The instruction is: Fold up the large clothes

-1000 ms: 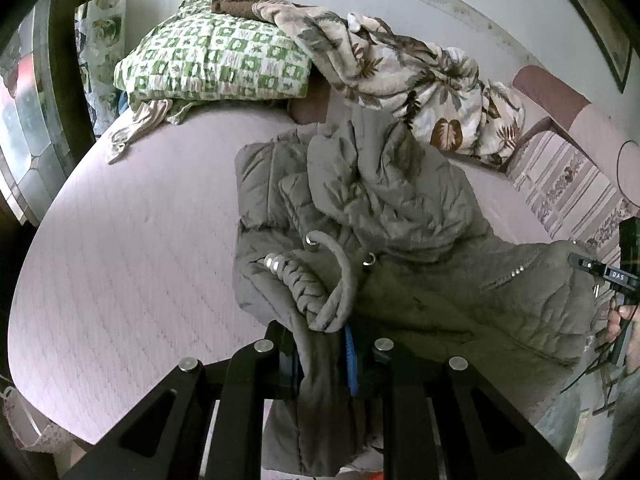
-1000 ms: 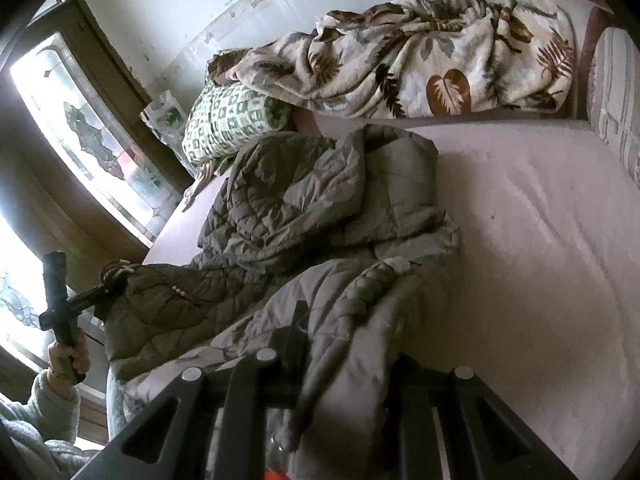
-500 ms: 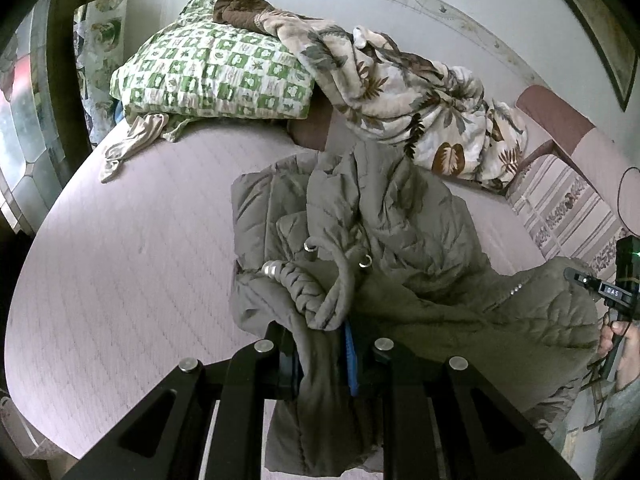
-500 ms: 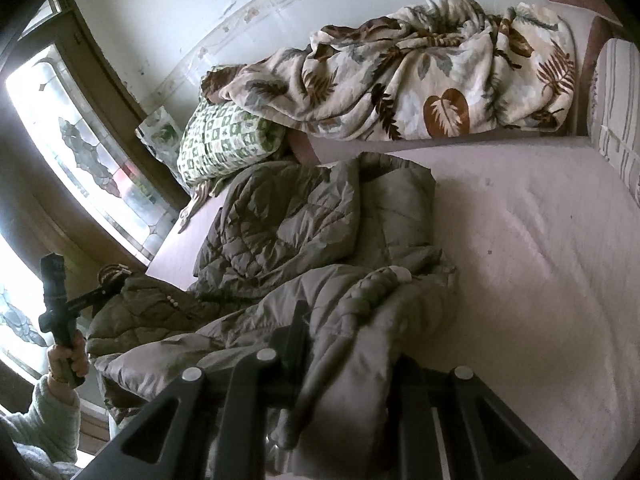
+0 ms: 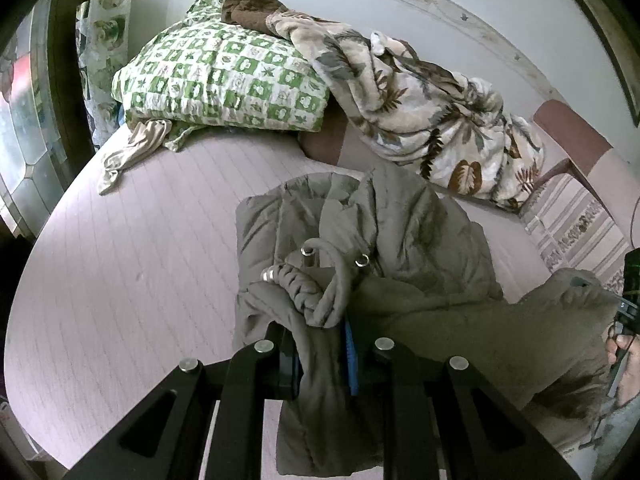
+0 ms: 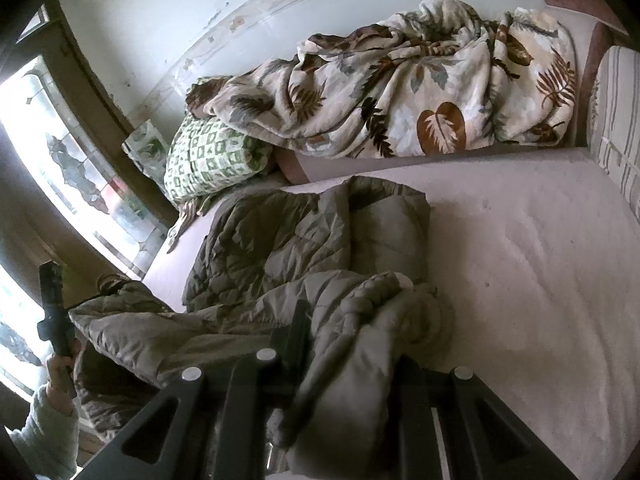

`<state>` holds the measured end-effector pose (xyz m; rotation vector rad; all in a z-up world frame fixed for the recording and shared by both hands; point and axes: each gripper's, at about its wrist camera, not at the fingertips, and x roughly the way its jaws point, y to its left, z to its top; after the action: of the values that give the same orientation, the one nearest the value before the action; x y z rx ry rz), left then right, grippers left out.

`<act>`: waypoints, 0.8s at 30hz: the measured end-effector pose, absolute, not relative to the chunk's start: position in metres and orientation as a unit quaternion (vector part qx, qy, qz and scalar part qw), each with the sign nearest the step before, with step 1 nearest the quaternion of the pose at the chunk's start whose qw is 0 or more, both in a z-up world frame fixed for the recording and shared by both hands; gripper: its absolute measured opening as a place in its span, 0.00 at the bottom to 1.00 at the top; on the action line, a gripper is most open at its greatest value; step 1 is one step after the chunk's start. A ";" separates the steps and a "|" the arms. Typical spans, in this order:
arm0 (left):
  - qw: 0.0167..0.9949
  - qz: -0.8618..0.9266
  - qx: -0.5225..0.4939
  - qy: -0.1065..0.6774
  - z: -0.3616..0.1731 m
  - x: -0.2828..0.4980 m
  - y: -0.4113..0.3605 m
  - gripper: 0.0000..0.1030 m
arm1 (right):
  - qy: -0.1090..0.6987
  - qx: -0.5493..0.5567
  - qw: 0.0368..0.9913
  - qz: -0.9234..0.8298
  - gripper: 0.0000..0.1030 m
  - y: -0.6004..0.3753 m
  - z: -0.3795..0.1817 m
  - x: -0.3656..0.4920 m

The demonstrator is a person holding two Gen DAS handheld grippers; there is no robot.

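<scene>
A large grey-olive quilted jacket lies crumpled on the pink bed, its near part lifted between my two grippers. My left gripper is shut on a bunched edge of the jacket beside a cord with metal tips. My right gripper is shut on another fold of the jacket. The right gripper shows at the far right of the left wrist view. The left gripper shows at the far left of the right wrist view.
A green checked pillow and a leaf-print blanket are piled at the wall end of the bed. A beige cloth lies by the pillow. A striped cushion is at the right, a window at the left.
Both grippers have pulled back and up with the jacket. Its near edge has lifted and stretched between them, and more of the bed shows beyond it.
</scene>
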<state>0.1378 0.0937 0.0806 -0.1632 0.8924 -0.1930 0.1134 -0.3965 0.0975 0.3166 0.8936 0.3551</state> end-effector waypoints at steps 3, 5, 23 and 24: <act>0.895 -0.086 -0.079 0.430 0.079 0.150 0.093 0.18 | 0.431 0.148 0.875 0.164 0.17 -0.395 0.098 0.127; 0.896 -0.082 -0.078 0.430 0.078 0.156 0.093 0.18 | 0.432 0.148 0.875 0.160 0.17 -0.394 0.099 0.136; 0.896 -0.027 -0.056 0.440 0.054 0.242 0.084 0.18 | 0.434 0.160 0.883 0.082 0.17 -0.388 0.078 0.223; 0.896 -0.024 -0.055 0.441 0.052 0.247 0.083 0.18 | 0.434 0.157 0.884 0.076 0.17 -0.386 0.077 0.228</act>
<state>0.2471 0.0832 0.0522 -0.1130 0.9138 -0.0503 0.2278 -0.3861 0.0769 0.3261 0.9039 0.1592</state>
